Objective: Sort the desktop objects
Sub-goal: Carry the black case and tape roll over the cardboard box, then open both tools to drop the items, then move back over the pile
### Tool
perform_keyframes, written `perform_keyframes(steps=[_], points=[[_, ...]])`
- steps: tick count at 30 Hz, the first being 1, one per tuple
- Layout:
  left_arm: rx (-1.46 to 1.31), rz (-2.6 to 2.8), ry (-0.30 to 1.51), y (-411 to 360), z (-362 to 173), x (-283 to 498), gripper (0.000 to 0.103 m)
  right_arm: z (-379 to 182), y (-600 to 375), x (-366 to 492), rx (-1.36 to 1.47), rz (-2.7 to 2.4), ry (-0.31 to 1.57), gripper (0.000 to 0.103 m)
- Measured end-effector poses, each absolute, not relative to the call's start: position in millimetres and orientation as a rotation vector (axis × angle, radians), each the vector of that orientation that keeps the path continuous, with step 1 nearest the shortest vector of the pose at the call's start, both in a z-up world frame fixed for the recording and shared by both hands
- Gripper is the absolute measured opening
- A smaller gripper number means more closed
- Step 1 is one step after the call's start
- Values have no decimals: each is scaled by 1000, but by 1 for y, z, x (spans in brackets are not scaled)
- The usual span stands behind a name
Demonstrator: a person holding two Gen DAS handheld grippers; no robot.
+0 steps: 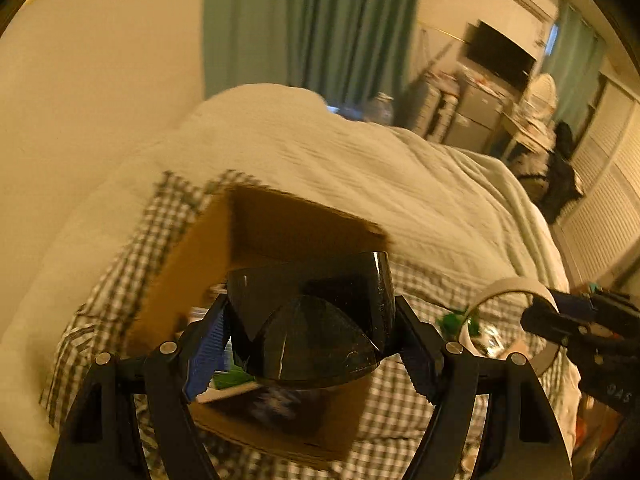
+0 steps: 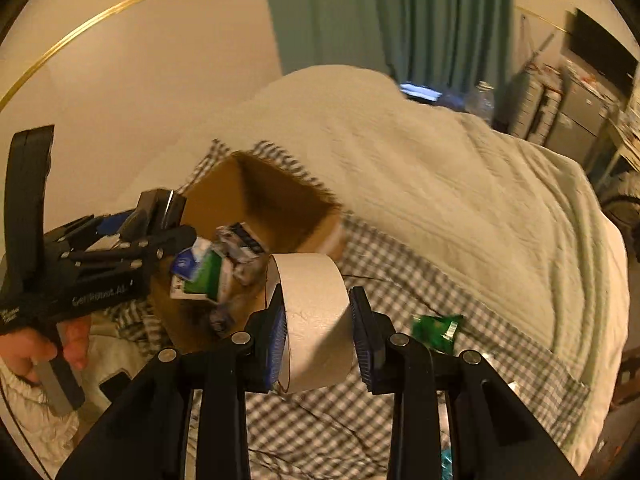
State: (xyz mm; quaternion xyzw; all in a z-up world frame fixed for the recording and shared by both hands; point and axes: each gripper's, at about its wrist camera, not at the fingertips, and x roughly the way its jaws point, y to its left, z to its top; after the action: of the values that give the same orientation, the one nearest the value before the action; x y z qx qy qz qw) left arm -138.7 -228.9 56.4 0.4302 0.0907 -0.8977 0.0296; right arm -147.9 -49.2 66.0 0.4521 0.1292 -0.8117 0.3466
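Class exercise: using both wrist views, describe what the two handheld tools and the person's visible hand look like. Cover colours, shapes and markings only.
Both tools are black, with angular linked arms, silver round pivot pins and blue ribbed pads on the fingers. The left tool carries white lettering on its side and a pistol-style handle. The bare left hand meets a white fluffy sleeve. The right tool looks the same. No cables are visible.

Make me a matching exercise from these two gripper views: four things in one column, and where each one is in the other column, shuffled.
Things:
1. glossy black curved plastic object
2. beige roll of tape
3. brown cardboard box
4. green foil packet

Places:
A. lying loose on the checked cloth
B. clamped in the left gripper
C. sitting on the bed, holding small cartons
D. clamped in the right gripper

Pairs: 1-B, 2-D, 3-C, 4-A
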Motion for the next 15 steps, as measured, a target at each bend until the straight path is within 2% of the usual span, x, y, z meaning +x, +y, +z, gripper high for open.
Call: perform_keyframes(steps=[5,9,15], points=[[1345,-2731,222,-260,37,-142,79,52,-95,-146,1170,-2058,364,29],[1382,-2707,247,-269,21,-146,79,46,-119,-149,1167,-2043,338,29],[1377,-2722,193,-266,18,-146,79,33,-142,-155,1158,-2027,298,29]])
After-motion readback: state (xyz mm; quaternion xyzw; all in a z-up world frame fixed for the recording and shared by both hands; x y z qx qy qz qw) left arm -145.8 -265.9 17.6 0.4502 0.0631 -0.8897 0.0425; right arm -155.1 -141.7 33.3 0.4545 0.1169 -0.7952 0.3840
